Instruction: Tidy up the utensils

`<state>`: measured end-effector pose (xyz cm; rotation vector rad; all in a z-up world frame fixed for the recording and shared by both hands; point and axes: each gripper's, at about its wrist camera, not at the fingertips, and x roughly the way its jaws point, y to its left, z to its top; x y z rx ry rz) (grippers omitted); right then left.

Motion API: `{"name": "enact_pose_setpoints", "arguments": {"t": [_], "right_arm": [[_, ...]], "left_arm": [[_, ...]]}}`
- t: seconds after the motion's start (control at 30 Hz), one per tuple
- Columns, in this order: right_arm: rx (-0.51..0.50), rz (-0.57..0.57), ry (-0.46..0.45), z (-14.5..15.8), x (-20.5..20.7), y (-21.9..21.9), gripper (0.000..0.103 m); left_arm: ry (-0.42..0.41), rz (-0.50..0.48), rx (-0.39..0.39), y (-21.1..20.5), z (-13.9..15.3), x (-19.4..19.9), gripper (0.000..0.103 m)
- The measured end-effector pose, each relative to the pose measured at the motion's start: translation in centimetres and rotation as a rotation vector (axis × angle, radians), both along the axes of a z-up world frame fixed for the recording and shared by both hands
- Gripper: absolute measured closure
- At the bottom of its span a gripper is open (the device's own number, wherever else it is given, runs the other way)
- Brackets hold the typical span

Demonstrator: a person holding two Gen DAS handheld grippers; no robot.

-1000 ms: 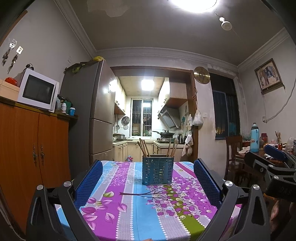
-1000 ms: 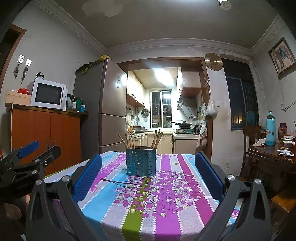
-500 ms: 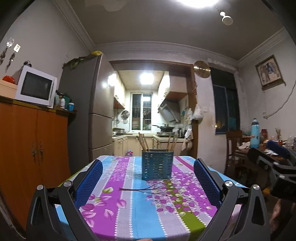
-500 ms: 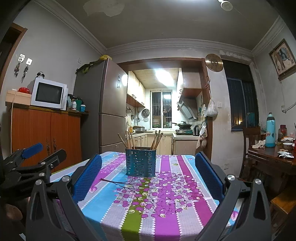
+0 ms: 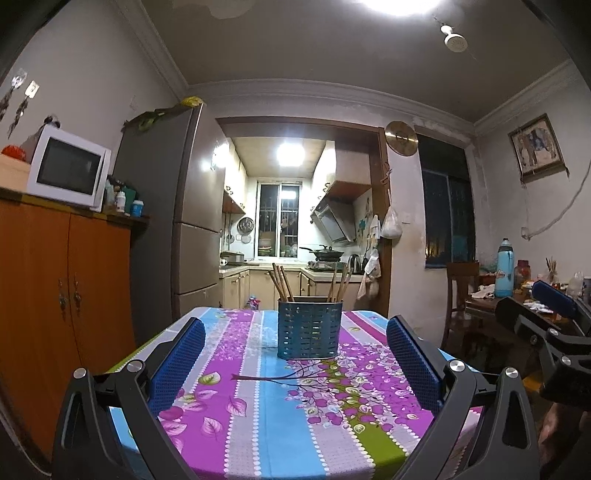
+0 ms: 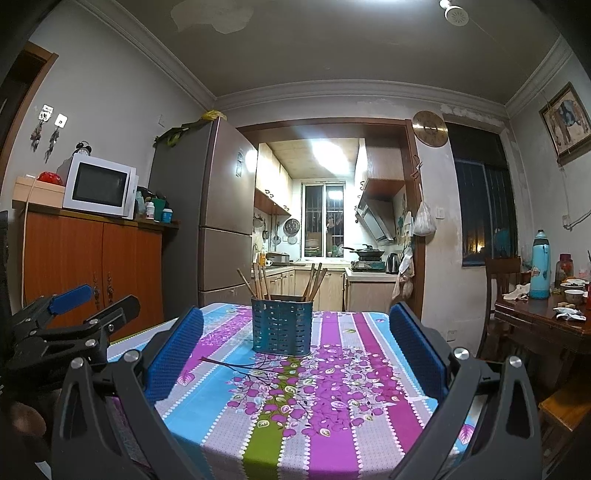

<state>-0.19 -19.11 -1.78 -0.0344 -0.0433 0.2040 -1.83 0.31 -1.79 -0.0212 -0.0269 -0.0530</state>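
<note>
Holding both grippers (image 5: 295,363) (image 6: 295,350) spread and empty, we face one holder (image 5: 309,329) ahead on the counter (image 5: 258,424). It holds two clusters of chopsticks (image 5: 281,282).

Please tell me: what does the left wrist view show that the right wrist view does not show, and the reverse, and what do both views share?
Only the left wrist view shows the right tongs from the side, at its right edge, and the bright ceiling lamp.

Only the right wrist view shows the left tongs from the side, at its left edge, an alarm clock on the microwave, and bowls on the wooden side table.

Both show the blue utensil holder with chopsticks standing in it, upright on the flowered tablecloth, and each view's own tongs open and empty.
</note>
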Motion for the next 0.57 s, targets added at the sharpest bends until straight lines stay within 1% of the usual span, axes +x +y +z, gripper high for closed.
{"name": "enact_pose_setpoints", "arguments": {"t": [0.13,0.33,0.4,0.43,0.5,0.57], "right_arm": [[-0.002,-0.001,0.001,0.1,-0.1,0.1,0.006],[-0.003,-0.001,0.000,0.1,-0.1,0.1,0.006],[-0.004,-0.002,0.002,0.1,-0.1,0.1,0.005],[-0.005,-0.001,0.004,0.2,-0.1,0.1,0.006],[-0.009,0.000,0.007,0.3,-0.1,0.0,0.006],[-0.007,0.000,0.006,0.3,-0.1,0.0,0.006]], "left_arm": [[-0.004,-0.006,0.018,-0.4,0.0,0.0,0.005],[0.003,-0.001,0.020,-0.3,-0.1,0.2,0.005],[0.025,0.004,0.010,-0.1,-0.1,0.7,0.005],[0.049,0.003,0.013,-0.1,-0.2,1.2,0.005],[0.071,0.026,0.021,-0.1,-0.4,1.7,0.005],[0.092,0.027,0.026,-0.1,-0.7,2.1,0.005]]}}
